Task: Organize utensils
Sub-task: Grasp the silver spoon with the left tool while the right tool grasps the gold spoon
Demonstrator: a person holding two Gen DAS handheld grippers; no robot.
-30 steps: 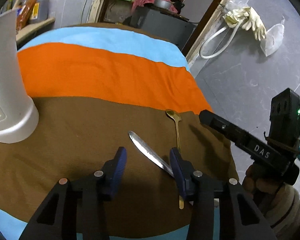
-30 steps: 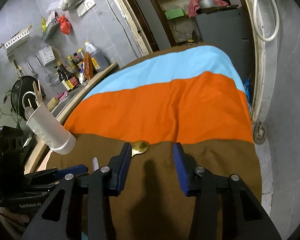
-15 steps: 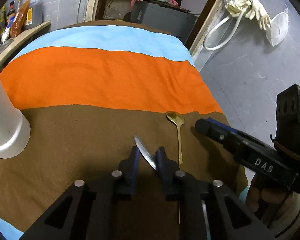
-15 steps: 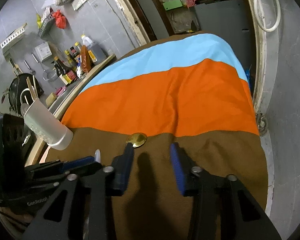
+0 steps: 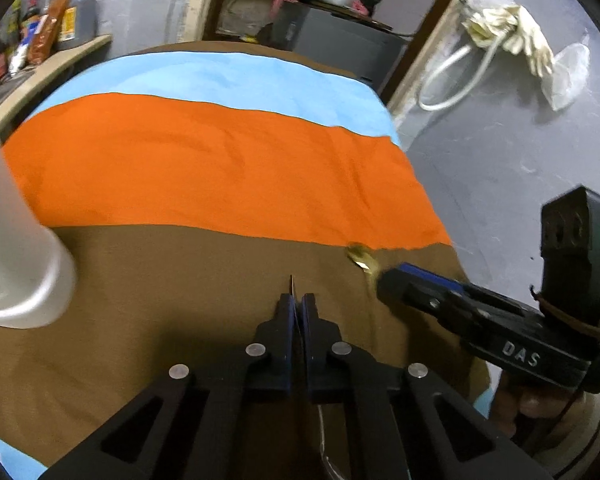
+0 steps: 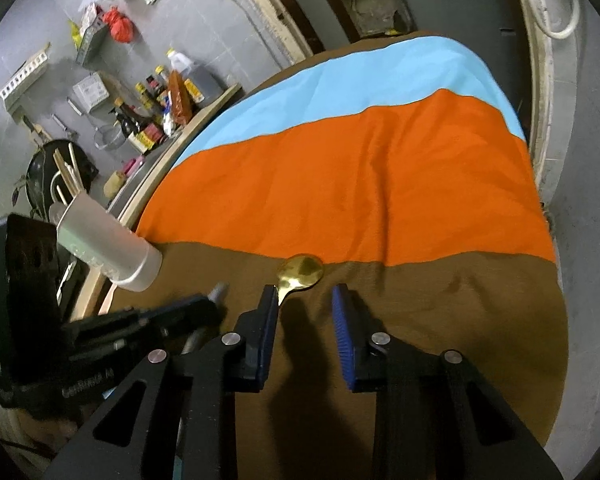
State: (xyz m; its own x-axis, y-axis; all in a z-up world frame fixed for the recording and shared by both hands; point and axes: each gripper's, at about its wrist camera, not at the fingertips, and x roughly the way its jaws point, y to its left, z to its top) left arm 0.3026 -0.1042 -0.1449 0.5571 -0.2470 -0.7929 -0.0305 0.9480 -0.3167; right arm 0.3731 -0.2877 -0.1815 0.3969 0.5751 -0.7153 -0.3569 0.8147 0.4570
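My left gripper [image 5: 297,300] is shut on a silver table knife [image 5: 291,285]; only the blade tip shows edge-on past the pads. In the right wrist view the knife tip [image 6: 219,291] sticks out of the left gripper [image 6: 210,308]. A gold spoon [image 6: 300,273] lies on the brown cloth, its bowl just ahead of my open right gripper [image 6: 305,300], its neck by the left pad. In the left wrist view the spoon bowl [image 5: 362,260] lies beside the right gripper [image 5: 384,278]. A white utensil holder [image 6: 108,248] stands at the left, with sticks in it.
The table wears a striped cloth: brown [image 5: 160,300], orange [image 5: 204,168], light blue [image 5: 220,76]. The holder's base [image 5: 16,272] fills the left edge of the left wrist view. A shelf with bottles [image 6: 168,100] runs along the left wall. The table's right edge drops to grey floor [image 6: 592,240].
My left gripper has shut on the knife and turned it edge-on off the cloth. My right gripper has moved closer to the spoon bowl and stays open.
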